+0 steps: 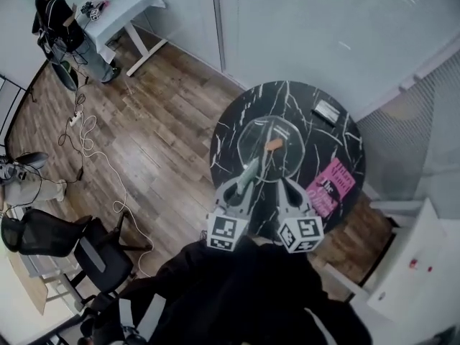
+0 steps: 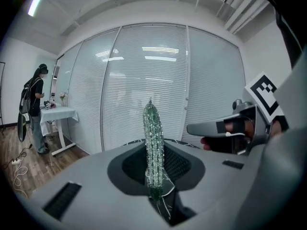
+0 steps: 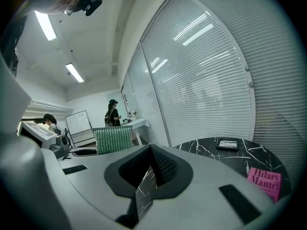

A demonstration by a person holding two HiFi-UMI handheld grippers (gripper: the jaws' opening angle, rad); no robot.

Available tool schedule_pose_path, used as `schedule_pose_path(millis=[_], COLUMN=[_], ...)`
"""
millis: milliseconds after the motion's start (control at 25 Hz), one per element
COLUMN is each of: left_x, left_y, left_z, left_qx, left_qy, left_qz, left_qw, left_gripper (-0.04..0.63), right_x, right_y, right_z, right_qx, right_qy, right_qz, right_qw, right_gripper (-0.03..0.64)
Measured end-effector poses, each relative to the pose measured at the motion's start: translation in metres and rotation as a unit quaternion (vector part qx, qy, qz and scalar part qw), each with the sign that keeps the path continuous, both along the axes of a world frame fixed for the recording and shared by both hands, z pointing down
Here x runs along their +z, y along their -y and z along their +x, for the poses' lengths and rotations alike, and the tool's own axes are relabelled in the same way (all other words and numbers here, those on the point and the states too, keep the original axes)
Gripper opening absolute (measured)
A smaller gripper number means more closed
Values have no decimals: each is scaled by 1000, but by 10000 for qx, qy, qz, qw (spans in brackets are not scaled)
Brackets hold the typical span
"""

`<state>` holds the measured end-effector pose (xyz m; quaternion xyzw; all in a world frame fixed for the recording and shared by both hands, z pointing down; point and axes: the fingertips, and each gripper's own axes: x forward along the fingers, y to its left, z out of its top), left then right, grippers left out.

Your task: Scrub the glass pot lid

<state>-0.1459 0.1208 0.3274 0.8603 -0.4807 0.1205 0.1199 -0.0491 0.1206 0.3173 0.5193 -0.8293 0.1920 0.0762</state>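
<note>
A glass pot lid [image 1: 256, 136] with an orange knob [image 1: 274, 144] lies flat on the round black marble table [image 1: 233, 124]. My left gripper [image 1: 249, 172] is shut on a green glittery scrub sponge [image 1: 250, 169], held over the lid's near edge. In the left gripper view the sponge [image 2: 153, 143] stands edge-on, upright between the jaws of the left gripper [image 2: 156, 178]. My right gripper [image 1: 282, 183] hovers beside it at the lid's near right; its jaws are shut with nothing in them. The right gripper [image 3: 145, 174] shows only a thin slit, and the sponge [image 3: 113, 139] sits to its left.
A pink book [image 1: 330, 185] lies at the table's right edge, and a small dark flat device [image 1: 327, 111] sits at the back. Office chairs [image 1: 50, 236] and floor cables [image 1: 86, 131] are to the left. A person [image 1: 61, 27] stands by a white desk [image 1: 126, 6].
</note>
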Motion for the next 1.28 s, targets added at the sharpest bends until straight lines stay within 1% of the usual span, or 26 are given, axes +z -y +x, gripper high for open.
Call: schedule_pose_path(millis=[280,640,840,1040,1200,1280], left_x=[33,63,82,104,119,126], left_y=[11,29,35,44,49,51], left_z=[11,21,32,39,39,41], left_qx=[160,98,143,177,99,89], left_qy=[265,766,1004,1178,1240,1260], left_qz=[-367,-554,-692,-876,-1045,-1102], left_qw=[9988,9955,9924,9890,9867,9859], left_gripper=[63,63,63,64,64,64], right_x=[28,73,97,117,131,139], right_y=[16,33,36,41,47,50], right_z=[17,36,47,55,63,66], right_qx=[199,183,21,-52,10,9], right_qy=[-84,34,-1,-55,-178,-146], right_qz=[-309,-722,-940,-1114,-1234,-1311], right_qw=[9993,9972,9956,9937,9922,9913], right_gripper=[5,5,5,5,5,5])
